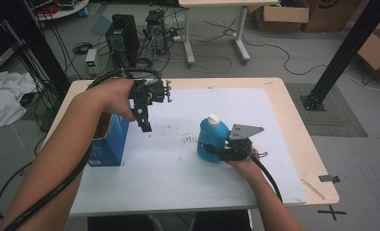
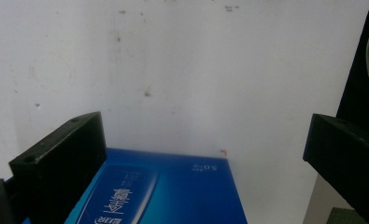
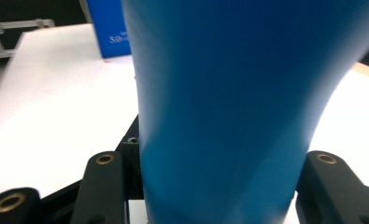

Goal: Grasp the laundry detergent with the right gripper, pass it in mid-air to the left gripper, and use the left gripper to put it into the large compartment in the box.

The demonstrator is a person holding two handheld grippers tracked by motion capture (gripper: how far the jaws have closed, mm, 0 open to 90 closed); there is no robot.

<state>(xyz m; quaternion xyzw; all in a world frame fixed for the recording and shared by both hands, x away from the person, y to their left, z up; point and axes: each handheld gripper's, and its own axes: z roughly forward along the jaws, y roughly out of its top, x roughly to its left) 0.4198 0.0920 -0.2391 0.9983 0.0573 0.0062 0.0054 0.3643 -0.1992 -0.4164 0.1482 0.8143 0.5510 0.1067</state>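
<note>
Clamping a blue bottle (image 1: 211, 139) between its jaws, the right gripper (image 1: 221, 153) sits low on the white mat (image 1: 178, 168), with the person's right hand (image 1: 247, 166) behind it. The bottle stands upright on the mat just ahead of that gripper, its white cap (image 1: 213, 119) on top and its lower body between the jaws. From the right gripper view the bottle (image 3: 229, 102) rises close before the camera, and the two black jaws press against its sides at the bottom of that view. Beyond the bottle, further ahead of this gripper and off to one side, stands a blue box (image 3: 108, 28).

Over on the other side, the left gripper (image 1: 144, 126) hangs above the mat with its jaws pointing down and set wide apart, holding nothing. The left hand (image 1: 118, 98) grips it from above, and a black cable (image 1: 57, 187) trails back along the forearm. The blue box (image 1: 108, 142) stands upright just beside and below this gripper, on the side toward the table's (image 1: 293, 125) left edge. In the left gripper view the box (image 2: 173, 191) lies at the near bottom, partly between the spread jaws and closer to the one at the left of that view, without touching either that I can make out. White mat (image 2: 196, 70) stretches away beyond the jaws. The bottle and the box are well apart.
</note>
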